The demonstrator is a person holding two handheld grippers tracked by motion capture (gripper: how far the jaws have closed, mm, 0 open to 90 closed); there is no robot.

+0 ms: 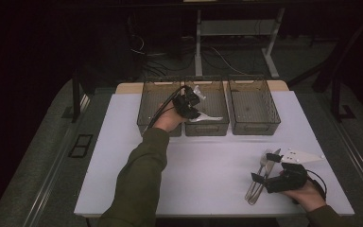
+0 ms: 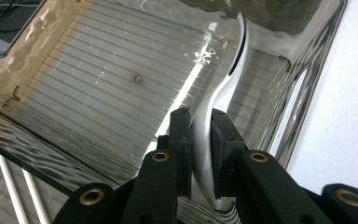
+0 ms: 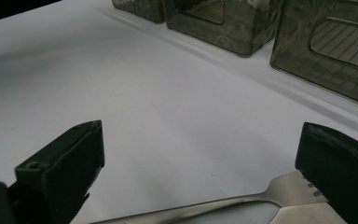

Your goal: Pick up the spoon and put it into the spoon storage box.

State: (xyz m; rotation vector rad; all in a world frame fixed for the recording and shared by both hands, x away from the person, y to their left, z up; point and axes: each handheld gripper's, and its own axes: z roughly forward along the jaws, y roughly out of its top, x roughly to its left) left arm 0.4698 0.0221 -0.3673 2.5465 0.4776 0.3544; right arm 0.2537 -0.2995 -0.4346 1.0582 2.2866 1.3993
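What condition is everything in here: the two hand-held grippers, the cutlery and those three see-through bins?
Left gripper: shut on a white utensil, over the middle bin.
White utensil: clamped by its handle, held inside the bin.
Right gripper: open, holding nothing.
Fork: lying flat on the table.
Knife: lying beside the fork.
Middle bin: upright.
Left bin: upright.
Right bin: upright, looks empty.

The room around the table (image 1: 208,175) is very dark. The table top looks pale and bright. White glare shines on the bin (image 2: 98,84) floor. The jaws look blurry up close.
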